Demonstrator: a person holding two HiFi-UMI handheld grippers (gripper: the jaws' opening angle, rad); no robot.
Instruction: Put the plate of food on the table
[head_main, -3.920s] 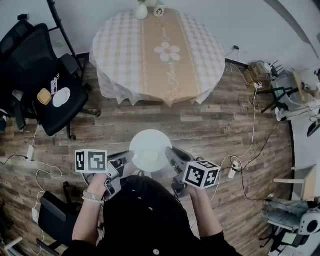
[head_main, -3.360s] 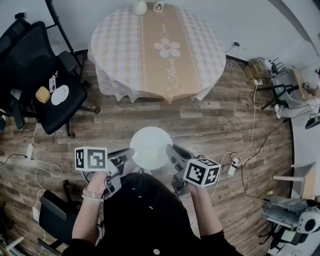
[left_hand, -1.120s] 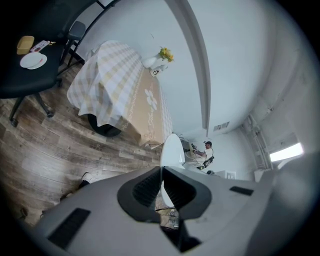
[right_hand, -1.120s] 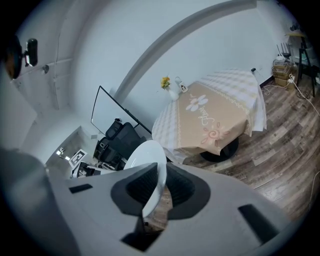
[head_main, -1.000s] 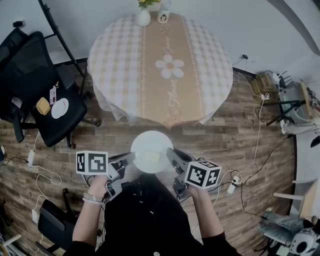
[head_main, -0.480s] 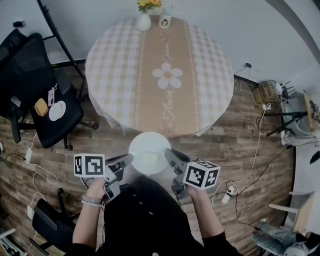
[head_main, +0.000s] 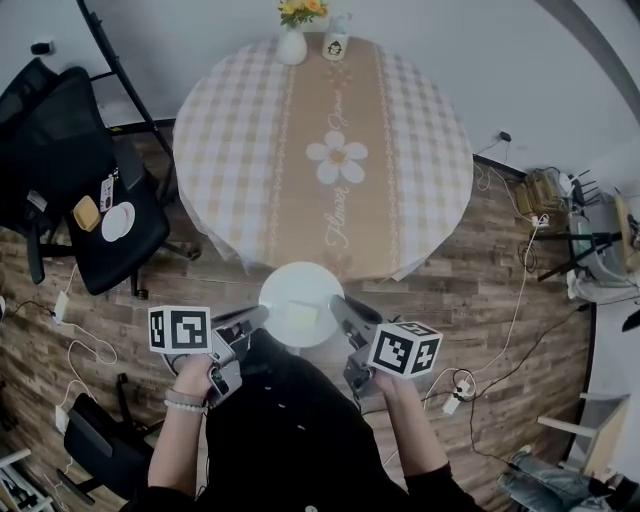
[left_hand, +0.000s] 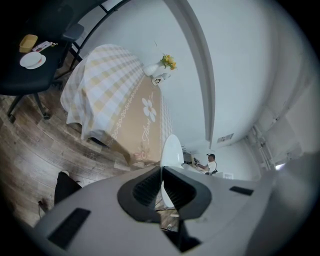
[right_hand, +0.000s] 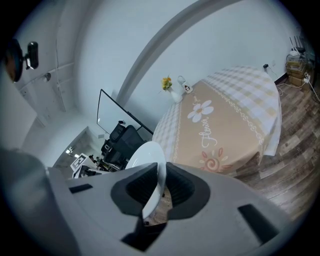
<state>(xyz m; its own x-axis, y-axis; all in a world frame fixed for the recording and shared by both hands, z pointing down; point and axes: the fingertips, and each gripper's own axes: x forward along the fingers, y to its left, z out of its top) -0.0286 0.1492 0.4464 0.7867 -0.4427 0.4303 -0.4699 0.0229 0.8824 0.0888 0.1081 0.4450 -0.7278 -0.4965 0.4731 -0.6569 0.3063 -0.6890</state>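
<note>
Round white plate sits flat and face up, carried over the wood floor right at the near edge of the round table with the beige checked cloth. Left gripper is clamped on its left rim and right gripper on its right rim. The head view shows a pale yellow piece of food on top. Both gripper views catch the plate only edge-on, a thin rim nipped between the jaws. A white vase of yellow flowers stands at the table's far edge, and a black office chair stands off left.

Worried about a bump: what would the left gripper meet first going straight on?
The left gripper clamps the round white plate; beyond it, probably the near hem of the checked beige tablecloth; depth unclear.
</note>
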